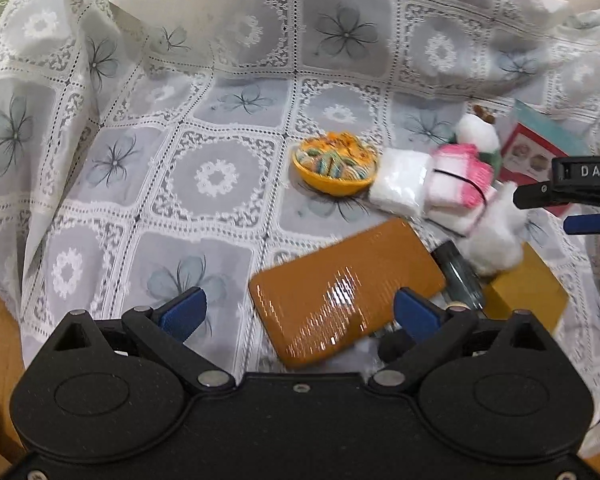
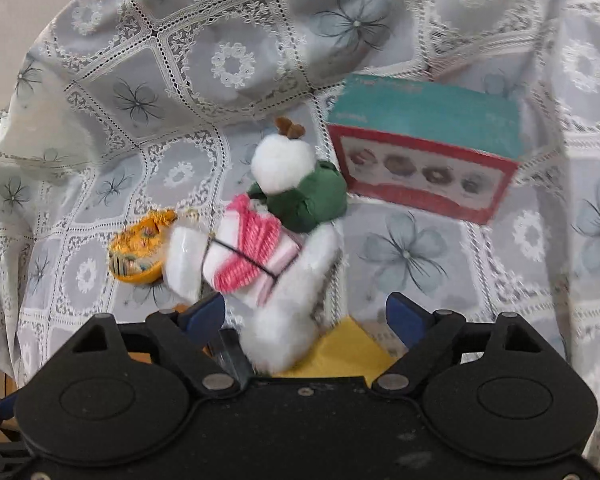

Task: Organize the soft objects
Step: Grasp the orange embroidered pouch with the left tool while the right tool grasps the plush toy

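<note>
With both the left gripper (image 1: 298, 312) and right gripper (image 2: 306, 316) spread wide and empty, the white plush toy (image 2: 288, 320) could tip sideways and knock the pink towel bundle (image 2: 252, 254).

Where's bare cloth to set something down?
Free: the wide lace cloth left of the yellow bowl; also the patch below the donut box. Crowded: around the plush toy, towel bundle, orange case.

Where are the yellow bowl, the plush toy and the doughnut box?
yellow bowl (image 1: 332, 184): left wrist view, front rim.
plush toy (image 2: 284, 160): right wrist view, white head.
doughnut box (image 2: 424, 178): right wrist view, red front face.
</note>
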{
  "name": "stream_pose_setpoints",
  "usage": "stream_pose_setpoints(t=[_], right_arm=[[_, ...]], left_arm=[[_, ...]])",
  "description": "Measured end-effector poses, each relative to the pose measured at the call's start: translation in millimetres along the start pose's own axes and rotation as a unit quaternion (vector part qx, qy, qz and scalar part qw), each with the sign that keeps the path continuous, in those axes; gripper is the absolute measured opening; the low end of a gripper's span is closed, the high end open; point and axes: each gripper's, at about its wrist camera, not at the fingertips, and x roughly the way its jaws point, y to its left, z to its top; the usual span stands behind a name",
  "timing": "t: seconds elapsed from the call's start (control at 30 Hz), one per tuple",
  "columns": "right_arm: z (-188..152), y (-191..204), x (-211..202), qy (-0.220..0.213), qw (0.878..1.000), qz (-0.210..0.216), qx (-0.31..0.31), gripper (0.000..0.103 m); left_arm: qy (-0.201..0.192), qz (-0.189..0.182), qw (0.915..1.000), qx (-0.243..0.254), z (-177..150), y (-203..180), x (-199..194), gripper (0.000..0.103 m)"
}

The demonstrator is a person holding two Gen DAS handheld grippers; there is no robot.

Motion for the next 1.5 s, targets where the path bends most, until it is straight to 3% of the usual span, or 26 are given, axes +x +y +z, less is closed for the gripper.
stream_pose_setpoints(t=[0.37, 0.77, 0.8, 0.93, 1.03, 1.5], right_arm=[[67, 15, 45, 0.022, 0.998, 0.006, 0.052, 0.087], [95, 24, 111, 0.041, 0.988, -0.074, 0.13, 0.088], [95, 26, 115, 0.042, 0.987, -0.085, 0.127, 0.087], [92, 36, 125, 0.048, 0.986, -0.126, 0.103, 0.063], [89, 42, 119, 0.043, 0.989, -0.119, 0.074, 0.056], [60, 30, 25, -0.031, 0.997, -0.043, 0.053, 0.055]], left_arm=[[0.006, 0.01, 0.9998, 0.013, 29, -3, 32, 0.094], [0.019, 0.016, 0.9996, 0.009, 35, 6, 56, 0.094], [0.019, 0.017, 0.9996, 0.008, 36, 7, 57, 0.094], [0.018, 0.019, 0.9996, 0.006, 39, 8, 60, 0.092], [0.021, 0.014, 0.9997, 0.002, 44, 9, 63, 0.089], [-0.003, 0.01, 0.9999, 0.013, 87, -18, 66, 0.089]])
